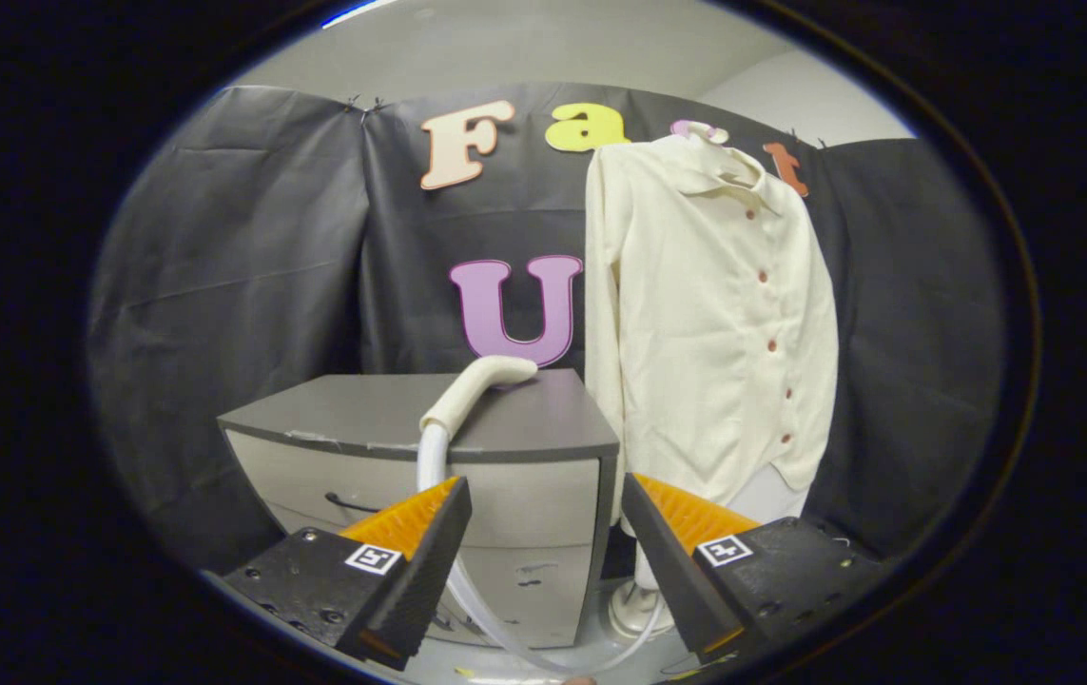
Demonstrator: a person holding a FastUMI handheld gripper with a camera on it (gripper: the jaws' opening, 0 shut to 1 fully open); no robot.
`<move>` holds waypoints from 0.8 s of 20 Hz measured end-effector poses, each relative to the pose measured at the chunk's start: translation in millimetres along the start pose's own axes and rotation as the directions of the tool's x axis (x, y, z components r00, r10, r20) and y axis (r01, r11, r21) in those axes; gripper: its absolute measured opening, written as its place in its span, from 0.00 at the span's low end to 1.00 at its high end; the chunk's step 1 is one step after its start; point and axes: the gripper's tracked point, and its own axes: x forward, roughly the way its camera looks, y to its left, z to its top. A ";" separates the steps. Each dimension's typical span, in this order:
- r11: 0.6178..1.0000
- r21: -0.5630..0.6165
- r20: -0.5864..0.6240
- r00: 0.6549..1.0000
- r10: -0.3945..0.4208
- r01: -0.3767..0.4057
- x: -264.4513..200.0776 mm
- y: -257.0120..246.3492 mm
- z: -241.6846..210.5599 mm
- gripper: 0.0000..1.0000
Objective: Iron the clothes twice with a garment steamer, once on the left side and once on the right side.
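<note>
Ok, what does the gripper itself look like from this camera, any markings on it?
The gripper shows as two wedge-shaped fingers with ribbed inner pads, mounted on dark blocky carriers with visible screw heads. Each carrier bears a small square black-and-white fiducial tag near the finger base. No cable shows on it. The fingers stand apart.

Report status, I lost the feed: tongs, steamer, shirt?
Tongs open, empty. Steamer head on cabinet, ahead. Shirt hanging beyond, path clear.

Camera rides the tool (546, 533), facing cabinet (429, 419) (shirt (705, 323) beside).
</note>
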 end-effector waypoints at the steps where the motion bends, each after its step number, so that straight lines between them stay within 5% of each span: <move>1: 1.000 0.000 0.010 1.000 0.005 -0.005 11.7 4.5 7.2 0.97; 10: 0.999 0.032 -0.135 0.991 0.023 -0.019 126.3 35.0 13.2 0.97; 16: 0.997 0.068 -0.125 0.992 0.030 -0.022 169.3 45.8 36.4 0.96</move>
